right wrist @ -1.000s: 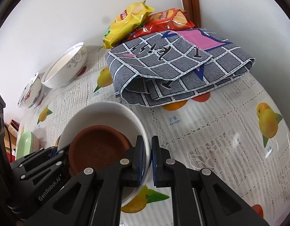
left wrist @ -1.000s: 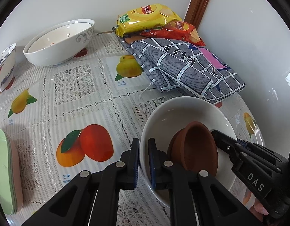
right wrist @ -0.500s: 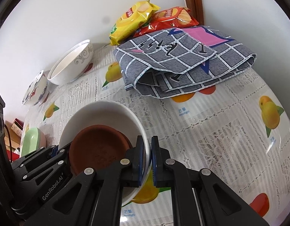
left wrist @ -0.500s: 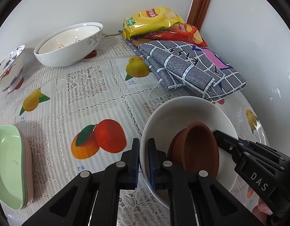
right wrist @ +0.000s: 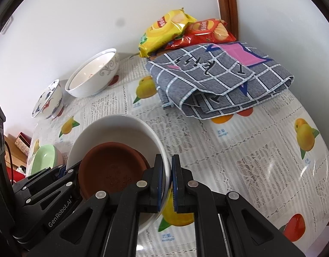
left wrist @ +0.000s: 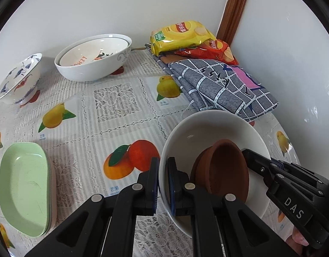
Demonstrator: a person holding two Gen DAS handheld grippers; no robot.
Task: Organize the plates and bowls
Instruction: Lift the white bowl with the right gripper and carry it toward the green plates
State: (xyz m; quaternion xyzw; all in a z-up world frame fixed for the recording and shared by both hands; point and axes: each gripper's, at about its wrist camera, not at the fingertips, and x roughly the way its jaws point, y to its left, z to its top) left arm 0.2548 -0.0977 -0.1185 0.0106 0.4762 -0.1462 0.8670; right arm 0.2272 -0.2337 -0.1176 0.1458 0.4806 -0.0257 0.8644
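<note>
Left wrist view: I've got both hand-held grippers, left (left wrist: 163, 184) and right (right wrist: 171, 182), clamped on the white bowl (left wrist: 207, 128) with brown saucers (left wrist: 226, 169) inside, near right above the desk (left wrist: 117, 102). Far-left bowls (left wrist: 94, 64) unstacked, so roughly halfway.

Terracotta saucer (left wrist: 225, 169) inside plain bowl (left wrist: 207, 128), near front of table (left wrist: 117, 105). Folded cloth (left wrist: 220, 87) behind bowl; chip bags (left wrist: 181, 34) behind cloth, at wall corner. Nested bowls (left wrist: 94, 61) far left of bags; patterned bowl (left wrist: 19, 79) further left. Stacked oval dishes (left wrist: 23, 190) at near left.
</note>
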